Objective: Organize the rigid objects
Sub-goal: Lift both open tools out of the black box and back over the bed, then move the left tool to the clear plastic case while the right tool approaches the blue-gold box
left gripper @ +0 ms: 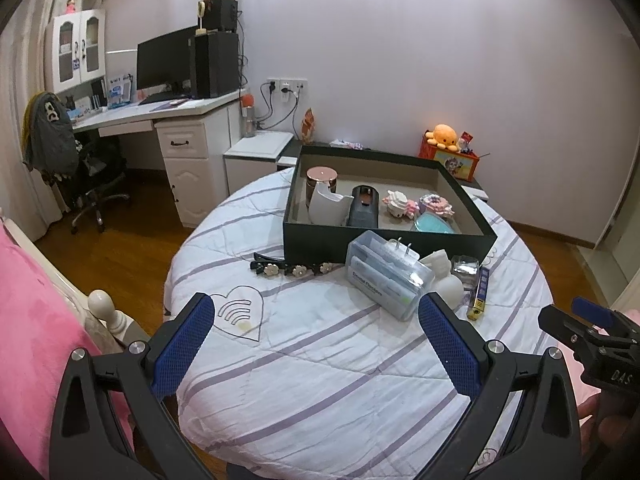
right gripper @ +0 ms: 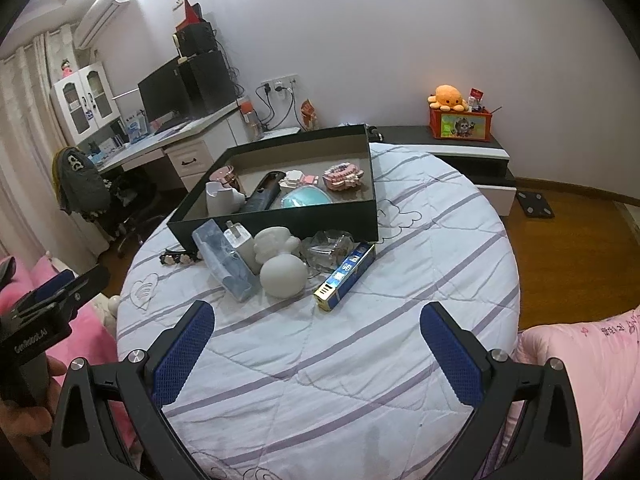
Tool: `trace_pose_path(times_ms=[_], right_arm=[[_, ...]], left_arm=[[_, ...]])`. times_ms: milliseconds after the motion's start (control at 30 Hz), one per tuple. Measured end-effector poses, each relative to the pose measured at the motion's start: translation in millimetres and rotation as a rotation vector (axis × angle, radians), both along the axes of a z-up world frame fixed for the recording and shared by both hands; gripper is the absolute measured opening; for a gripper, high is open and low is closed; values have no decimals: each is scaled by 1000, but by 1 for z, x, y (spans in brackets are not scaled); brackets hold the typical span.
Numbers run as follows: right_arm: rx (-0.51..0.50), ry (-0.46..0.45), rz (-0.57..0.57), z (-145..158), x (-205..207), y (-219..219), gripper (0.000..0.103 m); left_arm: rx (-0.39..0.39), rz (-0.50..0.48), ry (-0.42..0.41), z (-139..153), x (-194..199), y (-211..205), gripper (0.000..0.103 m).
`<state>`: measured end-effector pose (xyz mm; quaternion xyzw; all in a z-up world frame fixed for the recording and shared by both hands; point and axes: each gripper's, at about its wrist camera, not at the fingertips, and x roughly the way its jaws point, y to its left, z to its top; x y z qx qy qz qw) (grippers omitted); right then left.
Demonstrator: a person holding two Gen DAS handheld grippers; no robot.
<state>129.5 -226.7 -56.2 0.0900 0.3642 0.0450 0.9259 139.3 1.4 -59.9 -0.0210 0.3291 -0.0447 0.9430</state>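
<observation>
Our left gripper point(left gripper: 316, 336) and right gripper point(right gripper: 316, 340) both hang empty, jaws spread wide. Ahead of them, loose items crowd against the box point(left gripper: 316, 236), the floss case point(left gripper: 388, 276) nearest our left jaws.

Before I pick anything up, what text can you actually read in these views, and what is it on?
"Dental Flosser": clear plastic case, last letters unsure.
"D.A.S": right hand-held gripper, on its body.
"GenRobot.AI": left hand-held gripper, on its body.
Blue and gold box: print too blurred.
Pink quilt: embroidered characters unreadable.
Orange toy box: picture only.
</observation>
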Motion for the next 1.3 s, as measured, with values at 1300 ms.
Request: trace_pose_path(times_ms=[1300], right_arm=[[-104, 163, -88, -82, 93, -5, 87]], left_arm=[[-82, 31, 205, -101, 104, -60, 103]])
